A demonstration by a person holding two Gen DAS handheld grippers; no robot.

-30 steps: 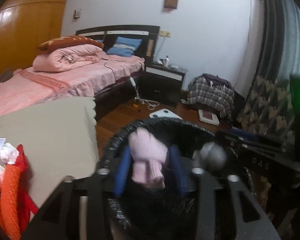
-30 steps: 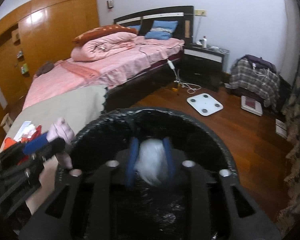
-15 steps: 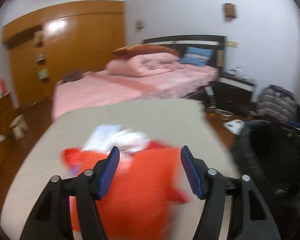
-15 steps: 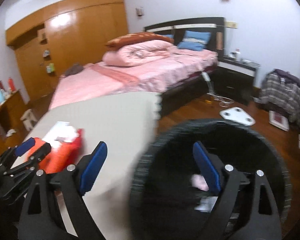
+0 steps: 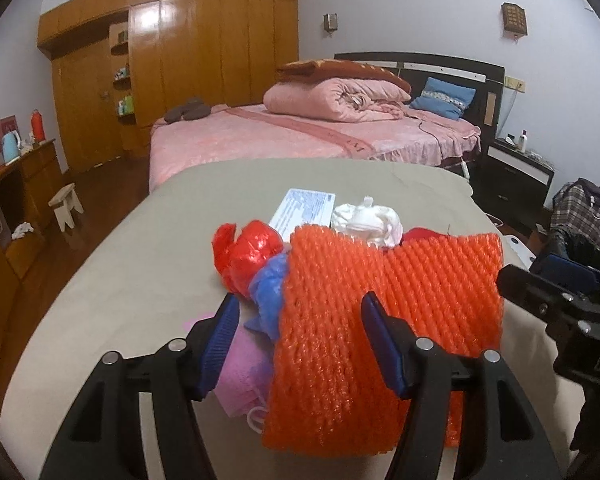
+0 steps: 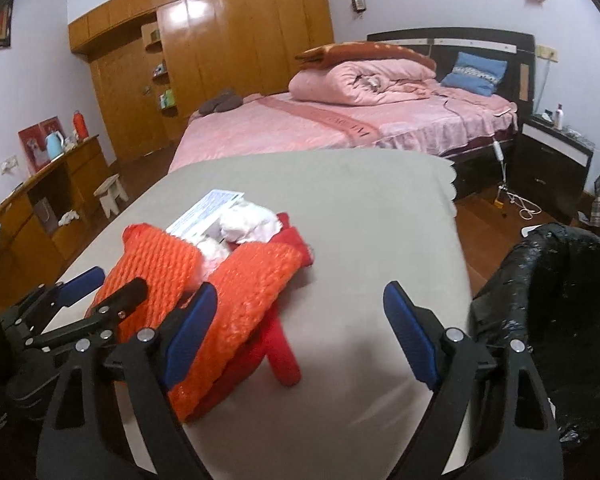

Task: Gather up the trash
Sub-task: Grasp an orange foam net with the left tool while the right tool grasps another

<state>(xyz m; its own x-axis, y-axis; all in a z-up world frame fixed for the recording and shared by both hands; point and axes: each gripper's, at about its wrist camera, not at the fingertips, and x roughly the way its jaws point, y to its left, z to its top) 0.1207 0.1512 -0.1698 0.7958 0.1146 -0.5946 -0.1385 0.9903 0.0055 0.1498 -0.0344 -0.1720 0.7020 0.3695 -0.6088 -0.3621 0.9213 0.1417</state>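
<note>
Bedroom behind, beige table (image 5: 140,272) under me. My left gripper (image 5: 298,322) hangs spread above the orange foam netting (image 5: 380,308), pinching nothing; my right gripper (image 6: 300,312), jaws just narrowed slightly, gapes empty, black-lined bin (image 6: 548,296) to its right.

orange foam netting (image 5: 380,320); glossy wooden wardrobe (image 5: 204,60)

Orange ribbed foam netting (image 5: 380,320), red plastic bag (image 5: 248,256), blue-printed leaflet (image 5: 304,208), grey-beige tablecloth (image 6: 360,200), black bin liner (image 6: 560,300)
</note>
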